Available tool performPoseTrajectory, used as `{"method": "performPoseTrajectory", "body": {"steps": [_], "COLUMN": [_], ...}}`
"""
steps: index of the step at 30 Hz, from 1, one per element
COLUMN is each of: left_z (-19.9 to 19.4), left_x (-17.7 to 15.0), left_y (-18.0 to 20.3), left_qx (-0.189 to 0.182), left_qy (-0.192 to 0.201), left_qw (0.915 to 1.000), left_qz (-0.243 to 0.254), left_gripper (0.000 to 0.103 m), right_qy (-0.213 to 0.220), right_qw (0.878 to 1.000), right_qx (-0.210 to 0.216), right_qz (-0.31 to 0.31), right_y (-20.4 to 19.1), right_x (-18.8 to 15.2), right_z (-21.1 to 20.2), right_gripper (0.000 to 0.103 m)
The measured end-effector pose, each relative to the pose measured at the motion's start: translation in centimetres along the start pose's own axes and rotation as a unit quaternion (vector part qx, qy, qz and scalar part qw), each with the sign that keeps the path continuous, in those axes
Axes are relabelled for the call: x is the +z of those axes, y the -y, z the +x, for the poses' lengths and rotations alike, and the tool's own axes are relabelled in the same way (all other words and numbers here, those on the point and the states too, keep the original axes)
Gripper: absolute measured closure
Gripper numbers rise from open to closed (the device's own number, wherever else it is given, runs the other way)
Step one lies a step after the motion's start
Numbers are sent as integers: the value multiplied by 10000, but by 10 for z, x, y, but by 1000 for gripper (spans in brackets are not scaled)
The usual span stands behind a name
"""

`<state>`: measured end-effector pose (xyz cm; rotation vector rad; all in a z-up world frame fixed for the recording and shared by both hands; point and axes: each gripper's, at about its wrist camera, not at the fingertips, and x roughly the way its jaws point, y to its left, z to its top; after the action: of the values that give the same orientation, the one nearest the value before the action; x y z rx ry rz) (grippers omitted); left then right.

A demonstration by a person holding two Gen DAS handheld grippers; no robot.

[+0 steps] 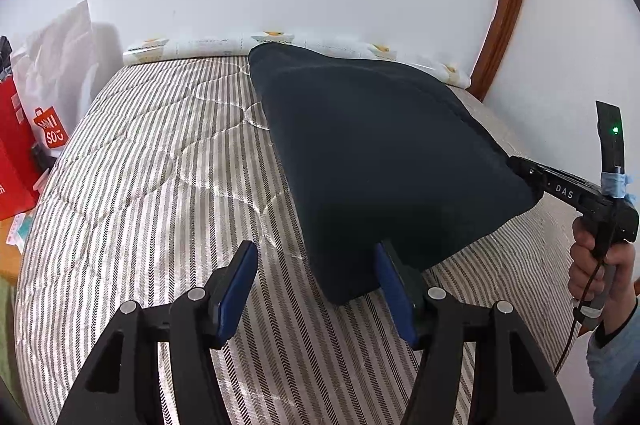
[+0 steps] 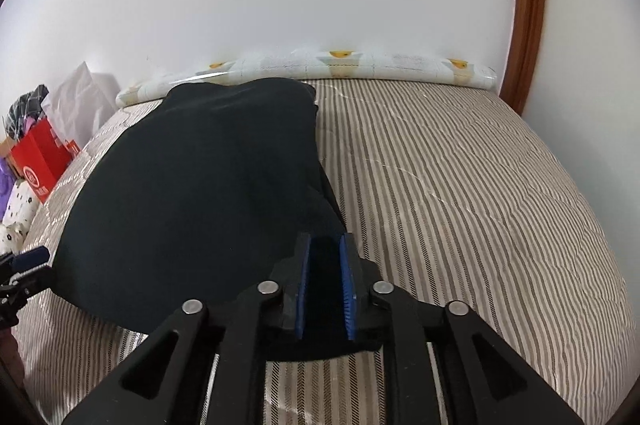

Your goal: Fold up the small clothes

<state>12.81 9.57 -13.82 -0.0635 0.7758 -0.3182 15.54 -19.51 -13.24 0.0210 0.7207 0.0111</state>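
A dark navy garment lies spread on the striped mattress, reaching to the far wall. My left gripper is open, its blue pads wide apart; the near left corner of the garment lies against its right finger. In the right wrist view the same garment fills the left half of the bed. My right gripper is shut on the garment's near right corner, with dark cloth between the blue pads. The right gripper also shows in the left wrist view, biting the garment's edge.
A white patterned roll lies along the wall at the mattress's far edge. A red shopping bag and a white bag stand left of the bed. A wooden door frame rises at the right. Striped mattress extends right of the garment.
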Motion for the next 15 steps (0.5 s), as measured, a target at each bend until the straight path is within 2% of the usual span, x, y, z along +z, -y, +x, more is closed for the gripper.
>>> {"method": "performPoseTrajectory", "body": {"steps": [8,15], "left_z": [-2,-5], "left_x": [-1,-1], "left_y": [-2,-3], "left_qx": [-44,-53], "left_qy": [-16,-29], "left_qw": [10000,9999], "left_qz": [-73,-86], "left_gripper": [44,43], "right_qy": [-6,-1], "right_qw": [9999,9998], "right_qx": [-73,-115], "right_qz": [-108,-168], "right_y": [-4,-2], "right_x": [-1,-3], "right_z": [-3,-8], "right_gripper": [84,78]}}
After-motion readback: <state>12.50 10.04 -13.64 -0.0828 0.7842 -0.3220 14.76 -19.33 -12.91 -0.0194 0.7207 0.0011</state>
